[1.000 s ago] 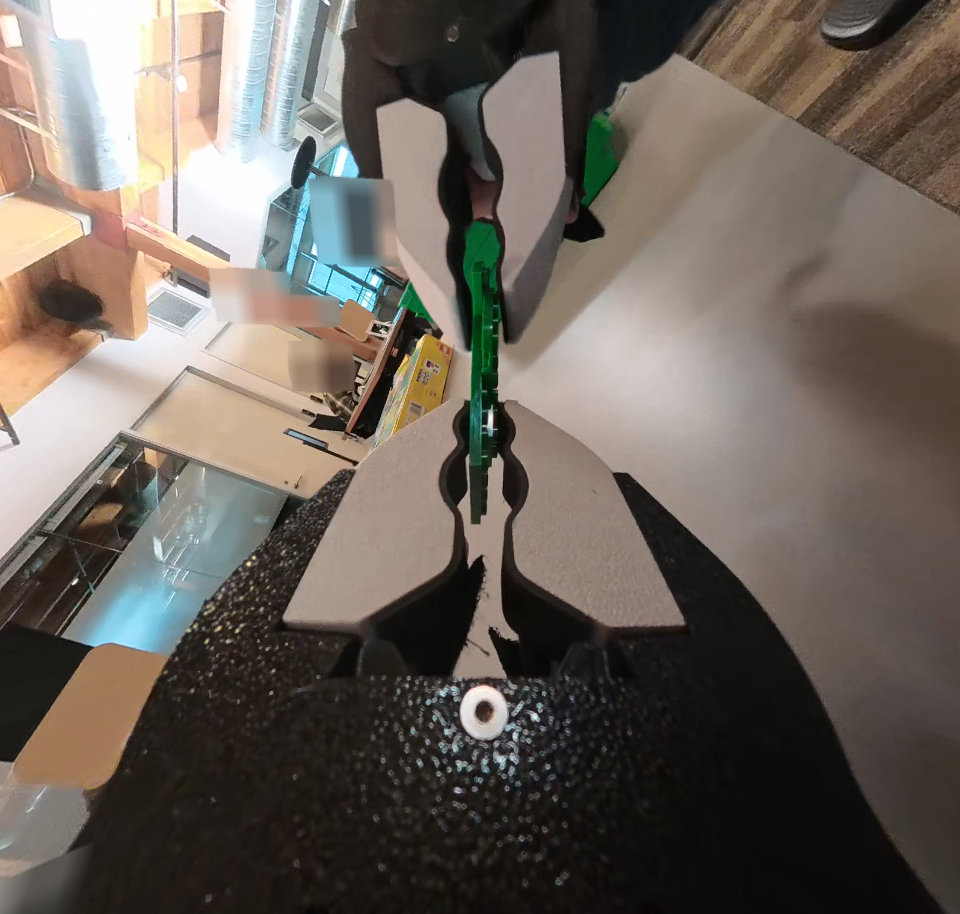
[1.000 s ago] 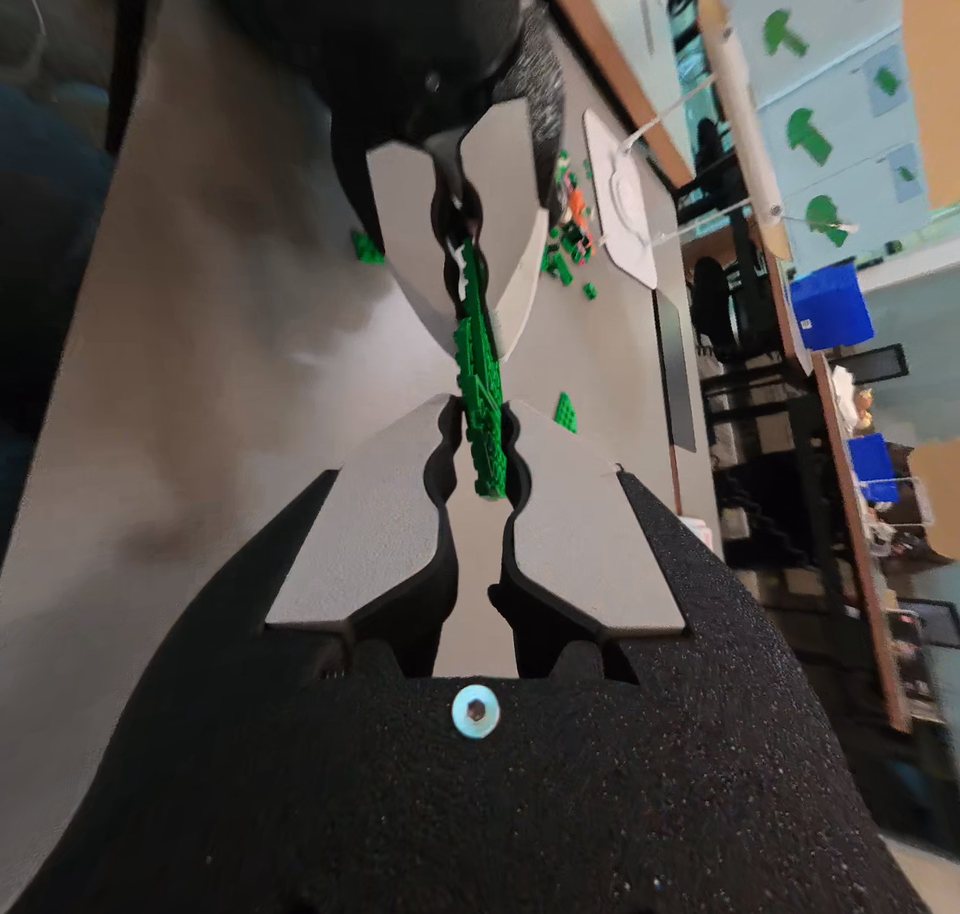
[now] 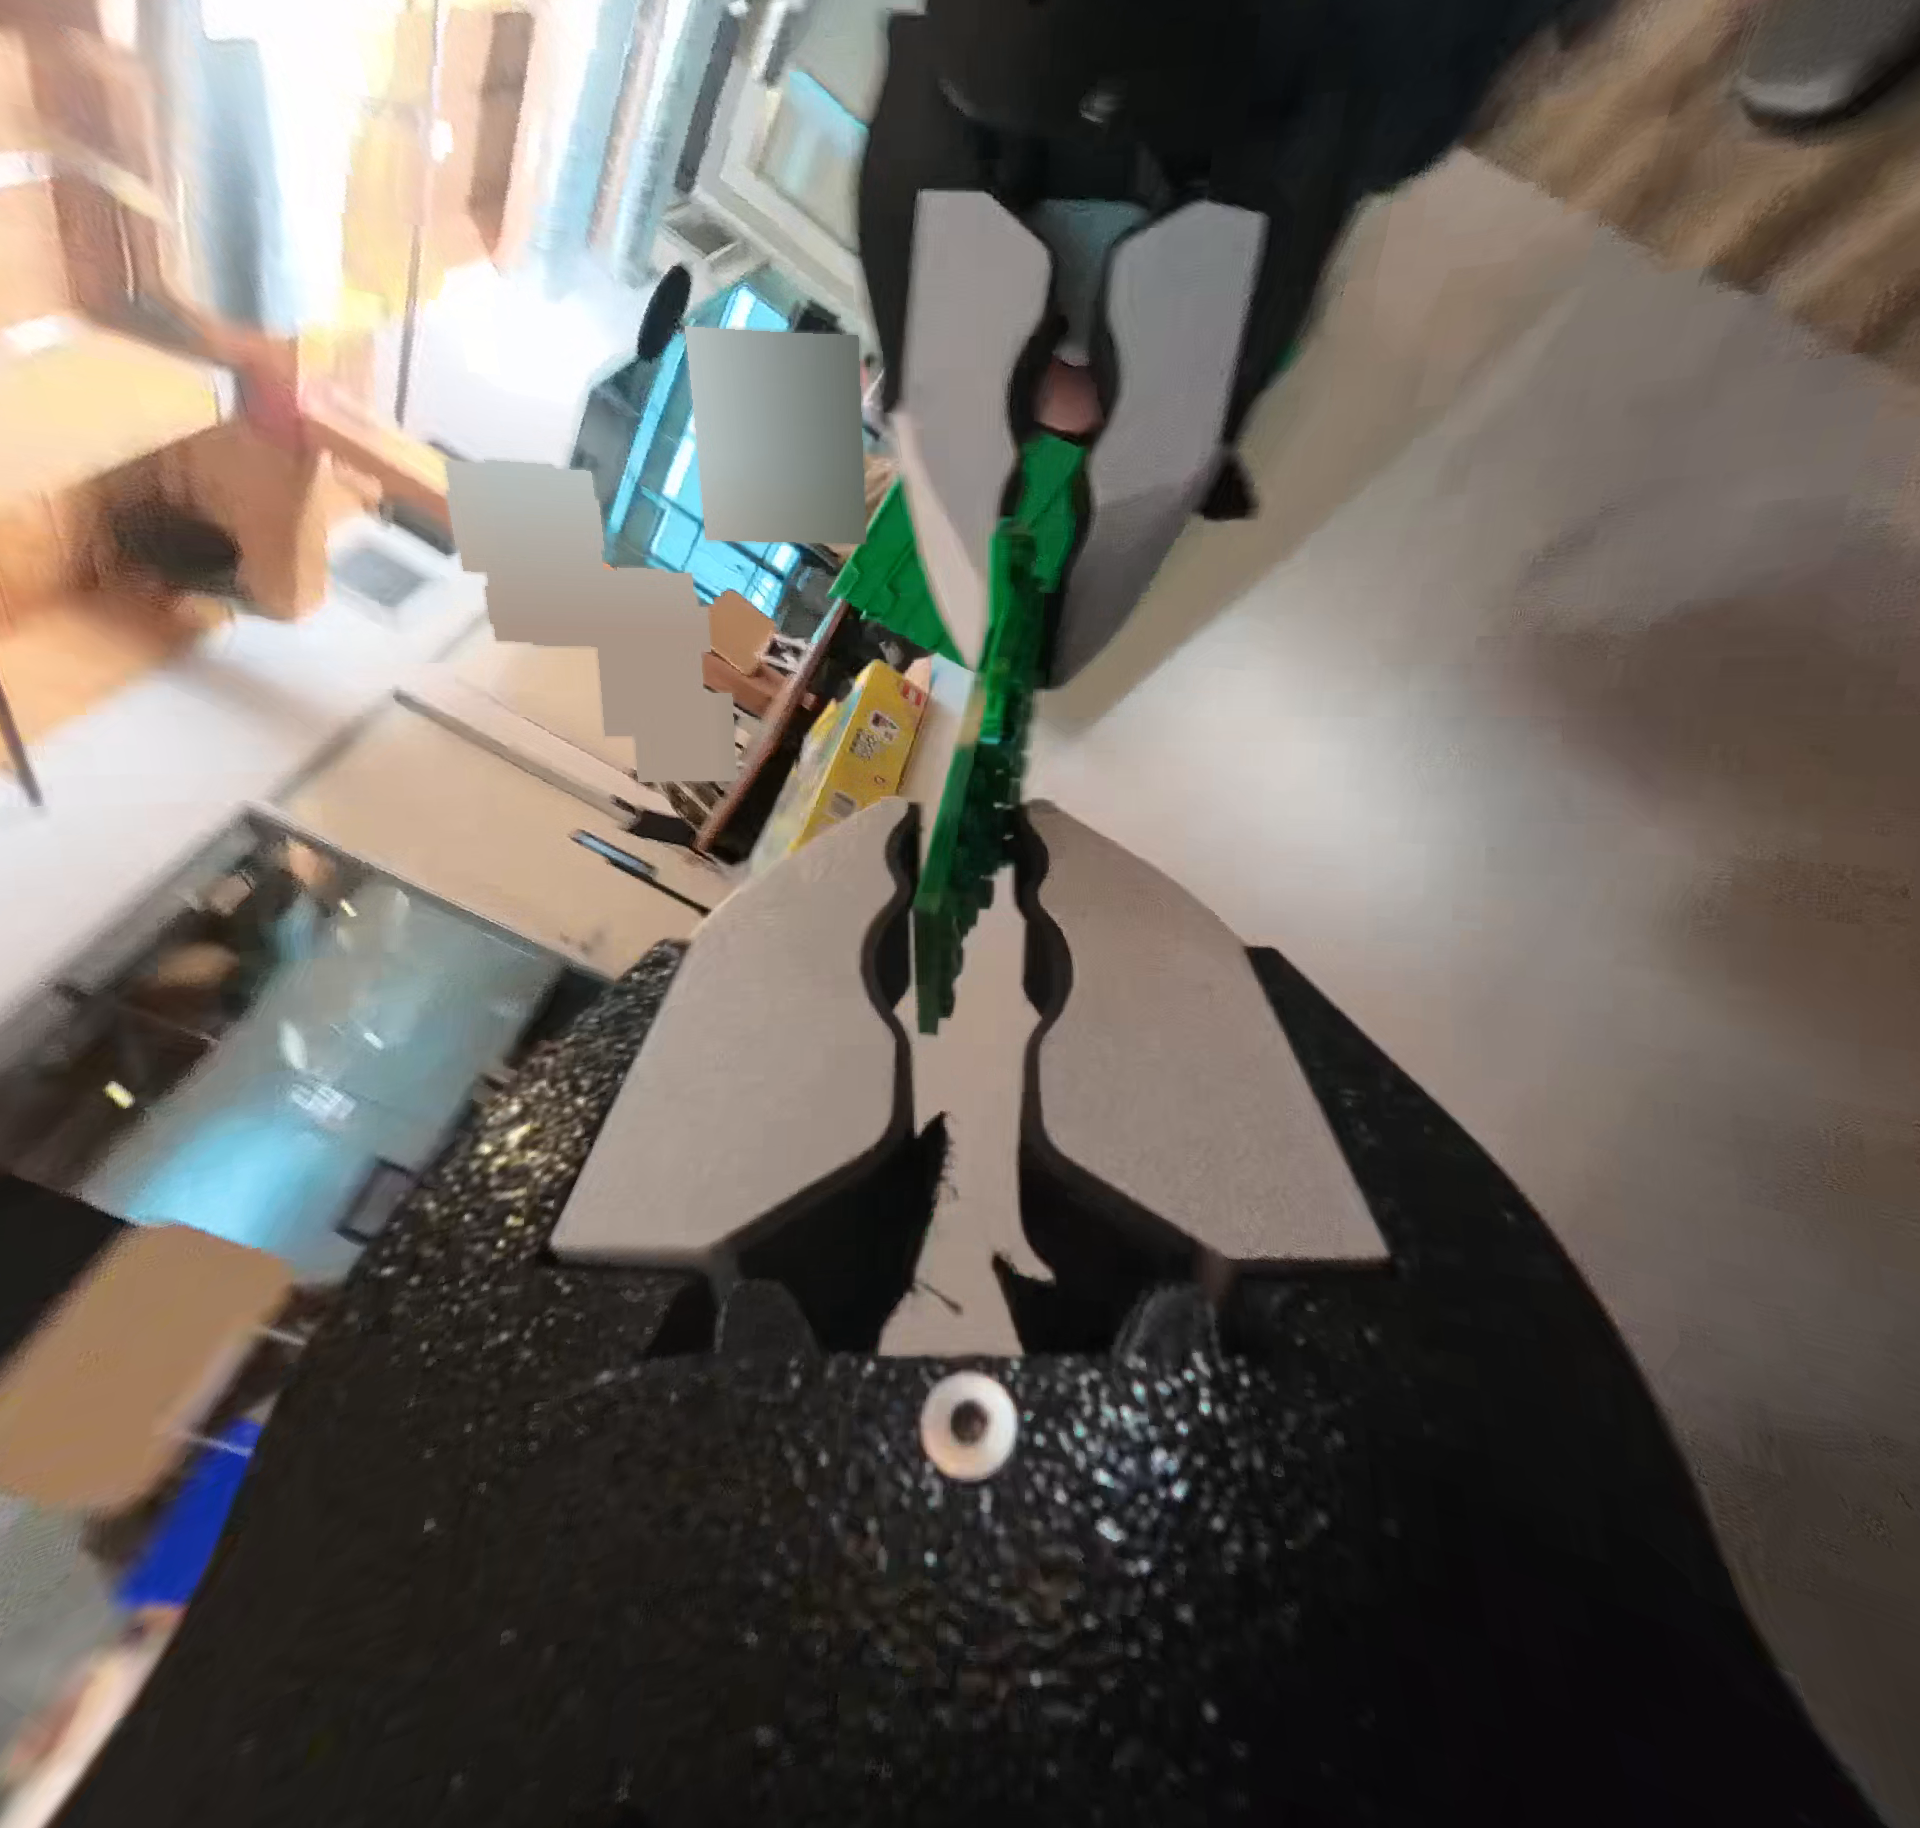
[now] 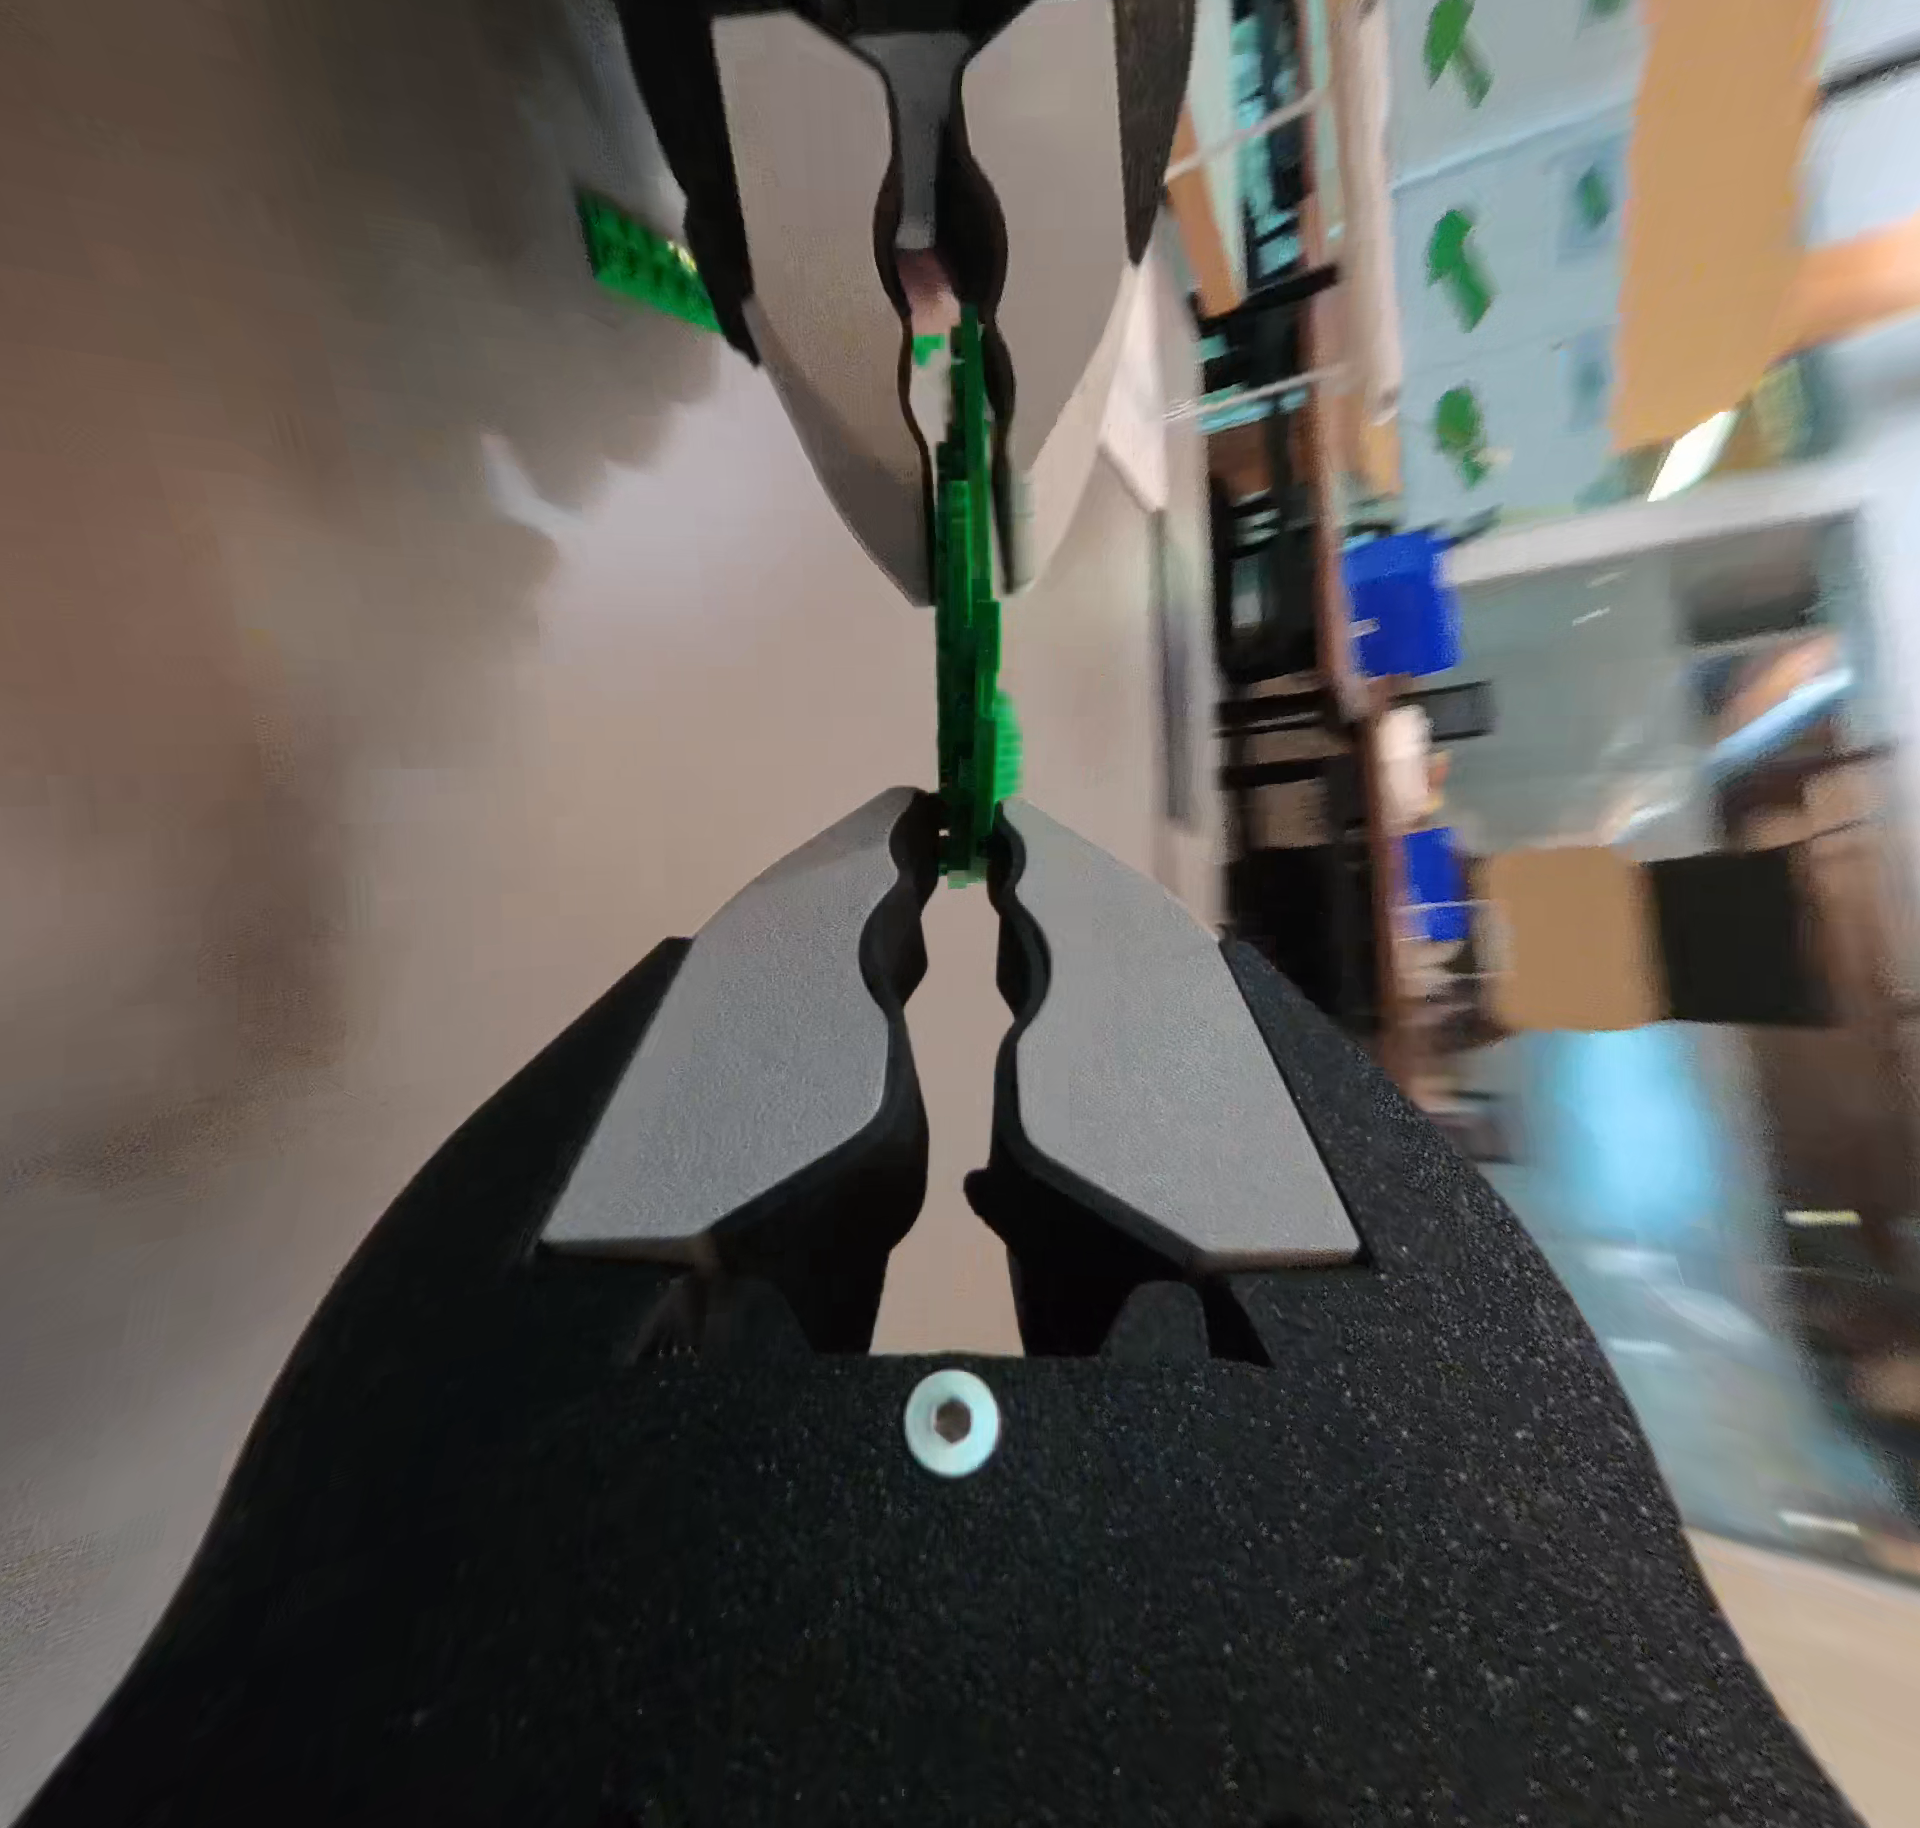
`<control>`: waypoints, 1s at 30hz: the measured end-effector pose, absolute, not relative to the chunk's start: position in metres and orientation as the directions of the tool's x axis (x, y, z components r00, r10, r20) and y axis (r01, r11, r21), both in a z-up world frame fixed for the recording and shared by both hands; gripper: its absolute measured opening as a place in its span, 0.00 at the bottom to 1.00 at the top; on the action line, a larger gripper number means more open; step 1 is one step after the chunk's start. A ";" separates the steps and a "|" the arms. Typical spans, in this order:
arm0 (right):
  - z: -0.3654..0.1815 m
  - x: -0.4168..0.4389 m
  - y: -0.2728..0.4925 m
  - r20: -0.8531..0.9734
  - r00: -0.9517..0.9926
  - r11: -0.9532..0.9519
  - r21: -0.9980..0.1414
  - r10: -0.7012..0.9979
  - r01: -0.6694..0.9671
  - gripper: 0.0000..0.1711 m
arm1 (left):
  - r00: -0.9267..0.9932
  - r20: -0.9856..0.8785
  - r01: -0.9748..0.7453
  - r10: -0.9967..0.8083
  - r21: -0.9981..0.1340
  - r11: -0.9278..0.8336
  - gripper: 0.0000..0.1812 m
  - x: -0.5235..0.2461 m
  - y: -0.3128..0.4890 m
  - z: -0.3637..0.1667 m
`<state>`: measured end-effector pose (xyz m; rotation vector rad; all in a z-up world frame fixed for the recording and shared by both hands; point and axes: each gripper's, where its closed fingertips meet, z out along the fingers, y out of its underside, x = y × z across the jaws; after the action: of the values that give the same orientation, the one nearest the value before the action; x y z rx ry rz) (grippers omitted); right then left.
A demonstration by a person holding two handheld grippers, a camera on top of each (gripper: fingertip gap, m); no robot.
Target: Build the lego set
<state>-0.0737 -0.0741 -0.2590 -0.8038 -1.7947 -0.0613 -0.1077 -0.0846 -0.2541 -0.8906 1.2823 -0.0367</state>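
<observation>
Mostly the background is smeared by motion blur, so shelves, windows and ducting beyond the counter (image 3: 1558, 739) read only as colour patches. Two hand-held grippers face each other tip to tip, and one green lego assembly (image 3: 992, 739) spans the gap between them, lifted clear of the pale counter surface.

From the left wrist view, the left hand-held gripper (image 3: 971, 833) has its grey fingers (image 3: 769, 1030) standing a little apart; the near end of the green plates sits between the tips, close against the left finger, and whether the right finger touches it is hard to tell. The right hand-held gripper (image 3: 1023, 573) at the far end hides the upper part of the assembly between its pads. A second green lego piece (image 3: 888, 583) pokes out behind that gripper, partly covered. One yellow lego box (image 3: 862, 750) stands at the counter's far edge, cut off by the fingers; its contents cannot be seen.

From the right wrist view, the right hand-held gripper (image 4: 961, 833) pinches the very end of the green lego assembly (image 4: 966, 656) at its fingertips, with the fingers wider toward the base. The left hand-held gripper (image 4: 966, 490) opposite covers the other end. One loose green lego plate (image 4: 644, 256) lies on the counter (image 4: 416, 635), half hidden behind that gripper. Two blue bins (image 4: 1397, 604) show on blurred shelving to the right; nothing inside them can be made out.
</observation>
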 end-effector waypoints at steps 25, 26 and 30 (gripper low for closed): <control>-0.279 -0.070 -0.075 -0.772 -0.086 -0.538 -0.514 0.630 0.668 0.08 | 0.292 -0.773 -0.590 -0.563 -0.609 0.531 0.17 -0.118 -0.058 -0.288; -0.275 -0.070 -0.070 -0.763 -0.089 -0.551 -0.537 0.640 0.638 0.14 | 0.313 -0.740 -0.591 -0.595 -0.643 0.488 0.17 -0.120 -0.054 -0.289; -0.266 -0.065 -0.032 -0.642 -0.039 -0.553 -0.688 0.766 0.470 0.23 | 0.416 -0.509 -0.582 -0.753 -0.786 0.209 0.17 -0.125 -0.041 -0.305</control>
<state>-0.0652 -0.0320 -0.2655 -1.9752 -1.3172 1.6248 -0.1252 -0.0410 -0.3046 -1.4687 1.2584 -0.1784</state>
